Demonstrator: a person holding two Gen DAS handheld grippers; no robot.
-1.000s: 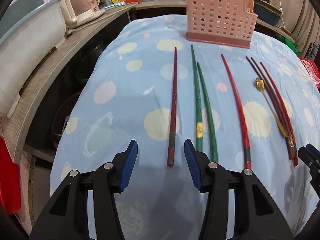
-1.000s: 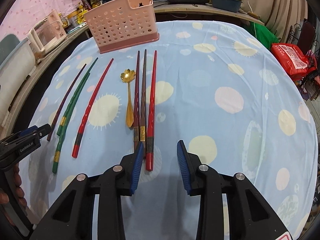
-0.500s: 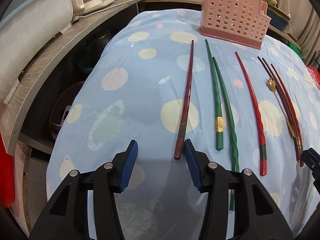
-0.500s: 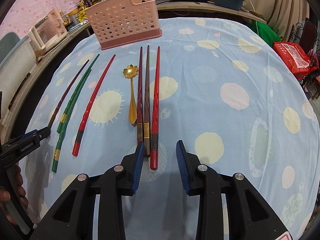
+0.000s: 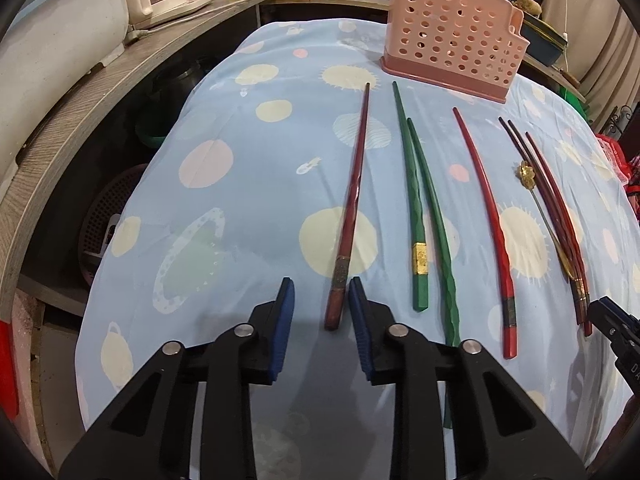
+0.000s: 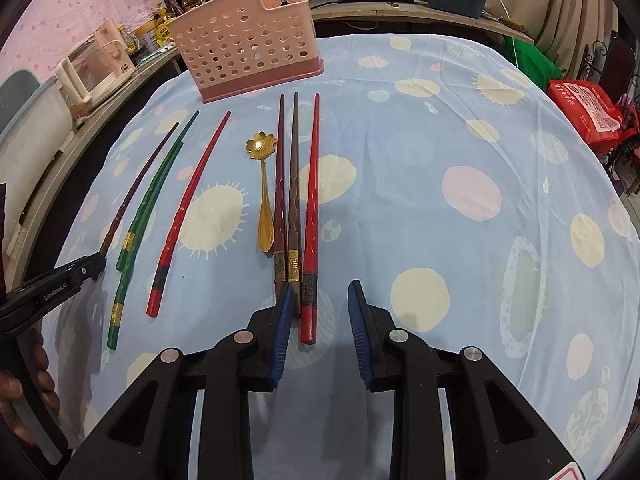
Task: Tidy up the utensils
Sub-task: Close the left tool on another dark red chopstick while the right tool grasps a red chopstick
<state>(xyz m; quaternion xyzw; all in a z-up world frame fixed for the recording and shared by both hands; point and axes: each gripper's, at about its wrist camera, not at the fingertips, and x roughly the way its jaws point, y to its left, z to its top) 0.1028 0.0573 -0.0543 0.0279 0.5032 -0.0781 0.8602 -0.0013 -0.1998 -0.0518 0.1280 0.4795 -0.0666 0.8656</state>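
Lying in a row on the blue spotted tablecloth (image 5: 240, 208), the utensils pointed their tips toward the far pink perforated holder (image 5: 452, 44), which stood upright at the far edge of the table. At the left, the left gripper (image 5: 321, 312) was spread wide and held nothing; the near end of the dark red chopstick (image 5: 352, 204) sat between its blue pads (image 5: 285, 320), touching neither. Just to the right lay two green chopsticks (image 5: 416, 208) side by side, then a lone bright red chopstick (image 5: 488, 220). Further right came the gold flower-bowl spoon (image 6: 264, 188), beside three chopsticks lying close together: maroon (image 6: 279, 184), brown (image 6: 294, 184) and red (image 6: 311, 208). The right gripper (image 6: 318, 312) was likewise open and empty, the near end of that red chopstick lying between its fingers, closer to the left one.
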